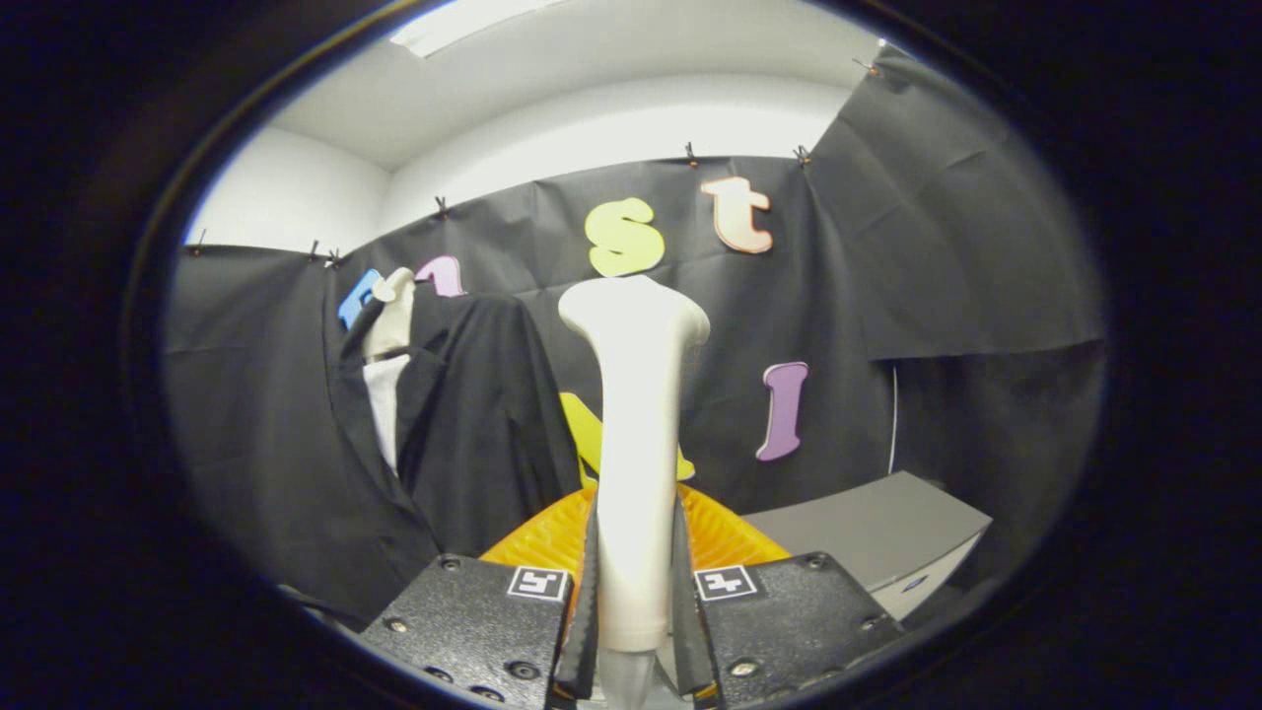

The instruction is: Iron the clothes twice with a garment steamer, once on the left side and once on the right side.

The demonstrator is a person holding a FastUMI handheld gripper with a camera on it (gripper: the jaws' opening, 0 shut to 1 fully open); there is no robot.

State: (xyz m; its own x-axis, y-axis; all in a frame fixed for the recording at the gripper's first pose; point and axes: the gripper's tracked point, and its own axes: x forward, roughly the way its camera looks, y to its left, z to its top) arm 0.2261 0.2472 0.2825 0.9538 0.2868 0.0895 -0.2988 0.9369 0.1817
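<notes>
Your claw (636,602) is clamped on the white garment steamer (636,414): both fingers press against the sides of its handle, one on each side. The steamer stands upright between the fingers, its broad rounded head at the top, well above them. Its lower end narrows to a grey part that is cut off below the fingers.

Behind the handle, just beyond the fingers, sits an orange ribbed container (725,537). The steamer and your claw hide most of it, so you cannot tell what is in it.

To the left of the steamer and farther back hangs the black jacket (473,424), over a white shirt (385,404), on a pale dress form (394,311). The jacket's lower hem is hard to make out against the dark cloth behind.

To the right, beyond the fingers, stands a grey box (873,537); a small mark on its front is too small to read.

Each finger mount carries a small square black-and-white marker (726,582), a pattern and not writing.
</notes>
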